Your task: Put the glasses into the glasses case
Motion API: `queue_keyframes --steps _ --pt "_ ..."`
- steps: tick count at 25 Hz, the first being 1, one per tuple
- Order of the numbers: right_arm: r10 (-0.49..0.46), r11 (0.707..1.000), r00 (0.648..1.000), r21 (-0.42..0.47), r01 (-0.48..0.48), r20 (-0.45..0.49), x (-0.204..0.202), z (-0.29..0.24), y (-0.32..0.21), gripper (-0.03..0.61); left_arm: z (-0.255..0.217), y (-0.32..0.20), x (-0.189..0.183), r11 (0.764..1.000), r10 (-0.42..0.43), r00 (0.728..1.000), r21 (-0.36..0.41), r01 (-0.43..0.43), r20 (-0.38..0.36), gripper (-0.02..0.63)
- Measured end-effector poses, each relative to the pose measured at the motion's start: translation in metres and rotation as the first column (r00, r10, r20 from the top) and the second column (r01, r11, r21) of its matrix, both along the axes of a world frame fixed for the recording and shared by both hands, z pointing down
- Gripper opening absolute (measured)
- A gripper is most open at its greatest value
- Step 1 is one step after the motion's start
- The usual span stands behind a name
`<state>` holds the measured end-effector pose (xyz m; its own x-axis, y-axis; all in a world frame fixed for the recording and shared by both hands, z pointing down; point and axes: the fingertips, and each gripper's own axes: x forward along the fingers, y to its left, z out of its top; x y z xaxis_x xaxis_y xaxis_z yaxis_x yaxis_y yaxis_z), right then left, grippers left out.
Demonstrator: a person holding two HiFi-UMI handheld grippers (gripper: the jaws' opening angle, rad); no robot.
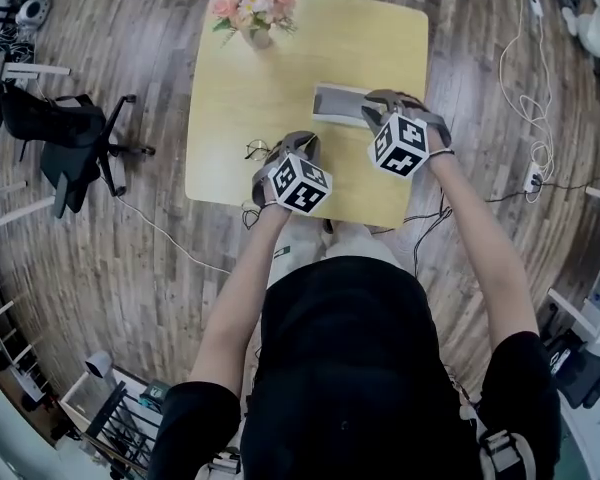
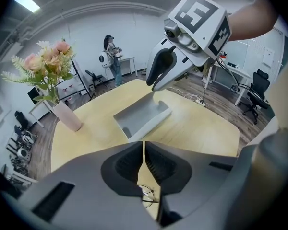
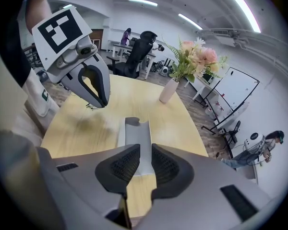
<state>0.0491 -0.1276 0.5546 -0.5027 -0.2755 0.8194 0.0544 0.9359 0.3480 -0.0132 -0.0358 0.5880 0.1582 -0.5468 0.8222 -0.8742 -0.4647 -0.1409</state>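
Tongs on my left (image 2: 144, 145) are sitting pressed together, the ribbed black pads almost meeting, and I am seeing no wire caught between them. The right tongs (image 3: 145, 150) are standing narrowly apart with nothing in the gap. The thin, round-lensed, wire-framed glasses (image 2: 146, 194) are lying on the pale wooden tabletop (image 1: 280, 78), just beneath the left tongs and a little to their outer side. The open grey rectangular glasses case (image 3: 137, 138) is resting flat, straight ahead of the right tongs, with its shallow tray facing up and a curved notch at the far end.

I am judging the glasses to be very light, springy and easily bent, with slick lenses that scratch. I am expecting them to skid on the smooth wood if nudged. I am reckoning the best hold is across the bridge, or on a temple close to its hinge, pinched gently and never on a lens. The case is looking rigid, with a matte hard shell and low walls, so I am expecting it to slide unless the right tongs are steadying an edge.
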Motion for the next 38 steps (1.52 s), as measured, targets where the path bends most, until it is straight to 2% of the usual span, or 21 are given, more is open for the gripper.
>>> queue_keyframes --steps 11,16,20,25,29,31,34,38 --pt "-0.082 0.996 0.996 -0.025 0.083 0.047 -0.016 -0.008 0.055 0.091 -0.02 0.05 -0.012 0.994 -0.105 0.994 0.023 0.104 0.014 0.025" --pt "-0.135 0.988 0.989 -0.064 0.139 0.067 -0.04 -0.003 0.09 0.091 -0.015 0.083 -0.028 0.989 -0.148 0.989 -0.006 0.148 0.026 0.026" --pt "-0.162 0.981 0.983 -0.092 0.17 0.086 -0.059 0.001 0.11 0.091 -0.009 0.099 -0.043 0.989 -0.138 0.989 -0.04 0.14 0.043 0.026" --pt "-0.153 0.978 0.984 -0.128 0.164 0.091 -0.076 0.009 0.132 0.091 -0.004 0.108 -0.065 0.994 -0.077 0.994 -0.074 0.083 0.071 0.028" --pt "-0.069 0.982 0.991 -0.169 0.087 0.111 -0.082 0.012 0.14 0.079 0.004 0.108 -0.078 0.994 0.026 0.997 -0.105 -0.018 0.079 0.1" --pt "-0.009 0.981 0.993 -0.191 0.032 0.121 -0.083 0.012 0.139 0.072 0.008 0.104 -0.085 0.991 0.085 0.992 -0.115 -0.075 0.089 0.113" --pt "0.09 0.973 0.987 -0.225 -0.059 0.13 -0.082 0.012 0.14 0.049 0.012 0.097 -0.092 0.976 0.182 0.979 -0.135 -0.169 0.092 0.139" --pt "0.234 0.945 0.963 -0.265 -0.192 0.137 -0.08 0.013 0.146 0.022 0.022 0.091 -0.098 0.942 0.312 0.946 -0.159 -0.296 0.086 0.166"
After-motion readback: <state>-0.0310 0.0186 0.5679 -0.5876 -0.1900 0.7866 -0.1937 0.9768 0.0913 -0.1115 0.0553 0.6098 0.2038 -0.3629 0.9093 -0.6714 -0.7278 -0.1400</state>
